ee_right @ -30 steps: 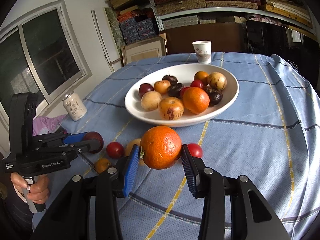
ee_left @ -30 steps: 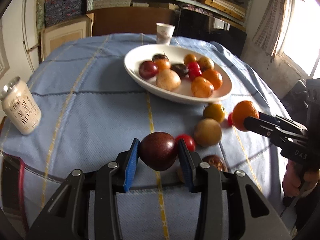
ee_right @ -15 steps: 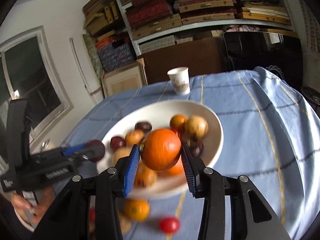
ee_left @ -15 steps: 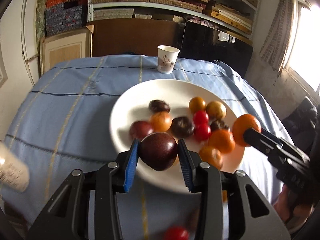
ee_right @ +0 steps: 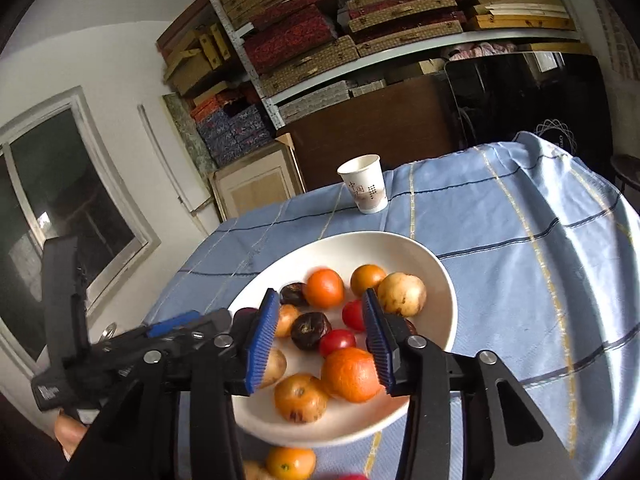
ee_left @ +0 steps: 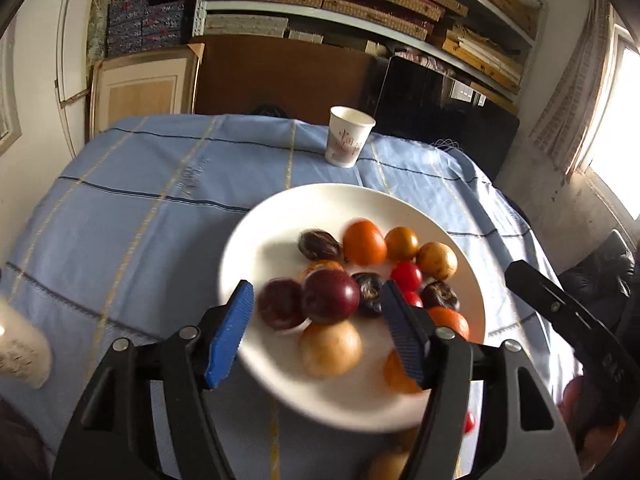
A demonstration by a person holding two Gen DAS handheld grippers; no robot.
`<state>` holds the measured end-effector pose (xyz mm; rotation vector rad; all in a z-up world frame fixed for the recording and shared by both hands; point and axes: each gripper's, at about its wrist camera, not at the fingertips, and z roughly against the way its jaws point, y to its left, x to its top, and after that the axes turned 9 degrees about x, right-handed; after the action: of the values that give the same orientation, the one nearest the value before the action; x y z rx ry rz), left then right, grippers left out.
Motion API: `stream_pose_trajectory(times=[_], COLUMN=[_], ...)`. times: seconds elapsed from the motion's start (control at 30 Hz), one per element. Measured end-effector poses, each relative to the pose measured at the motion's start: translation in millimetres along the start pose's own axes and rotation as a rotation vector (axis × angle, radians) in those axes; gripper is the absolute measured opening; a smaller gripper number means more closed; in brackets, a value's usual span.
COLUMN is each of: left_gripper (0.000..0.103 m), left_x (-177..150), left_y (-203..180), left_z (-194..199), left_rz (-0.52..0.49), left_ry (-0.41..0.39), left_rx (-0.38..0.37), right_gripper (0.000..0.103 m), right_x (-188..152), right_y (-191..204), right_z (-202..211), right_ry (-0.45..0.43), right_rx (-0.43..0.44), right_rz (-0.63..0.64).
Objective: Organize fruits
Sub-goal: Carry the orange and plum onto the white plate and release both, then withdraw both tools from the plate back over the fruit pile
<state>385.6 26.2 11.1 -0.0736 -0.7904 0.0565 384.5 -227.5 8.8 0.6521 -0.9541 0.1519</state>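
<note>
Over the white bowl on the blue-clothed table, both sets of tongs hang with their blue pads apart. The left tongs are opening, and the dark red plum sits between the pads without either one touching it, resting on the pile next to another dark red fruit and above a tan round one. The right tongs are opening too; the big orange lies in the bowl close to the right pad, though I honestly can't tell from this angle if it's still brushing it. The rest of the bowl is a mix: another orange fruit near the back, a pale yellowish one, a couple of small red ones and some dark wrinkly ones. Behind the bowl a paper cup stands upright on the cloth. A few fruits are still out on the table in front of the bowl, like the orange one at the bottom of the right view, a bit blurry. A white jar sits off at the left edge.
</note>
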Motion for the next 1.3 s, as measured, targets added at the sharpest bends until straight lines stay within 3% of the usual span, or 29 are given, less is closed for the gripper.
stream_pose_trajectory(times=[0.07,0.27,0.33,0.4,0.5,0.7,1.3], left_gripper=[0.088,0.091,0.091,0.091,0.091,0.091,0.091], left_x=[-9.8,-67.6,-85.7,-94.7,-96.7,-101.4,-101.0], left_y=[6.3,28.6,36.1,43.9,44.6,27.1,34.3], left_z=[20.5,59.3,57.9,54.2,59.2,72.6,74.0], left_rz=[-0.002,-0.021,-0.01,0.018,0.023,-0.07,-0.035], left_ry=[-0.031,-0.084,-0.046,0.015,0.008,-0.071,-0.045], left_rx=[0.013,0.061,0.077,0.042,0.023,0.098,0.08], right_gripper=[0.054,0.054,0.053,0.046,0.043,0.038,0.033], right_x=[-6.4,-49.3,-63.0,-72.7,-83.4,-93.1,-99.2], right_y=[2.4,6.1,7.3,9.3,13.3,13.4,13.1], right_z=[7.6,16.7,16.6,14.6,9.5,0.2,-8.2], right_ry=[0.031,0.189,0.227,0.266,0.316,0.362,0.388], right_rx=[0.011,-0.053,-0.059,-0.064,-0.068,-0.099,-0.121], right_rz=[0.014,0.086,0.105,0.12,0.141,0.163,0.174])
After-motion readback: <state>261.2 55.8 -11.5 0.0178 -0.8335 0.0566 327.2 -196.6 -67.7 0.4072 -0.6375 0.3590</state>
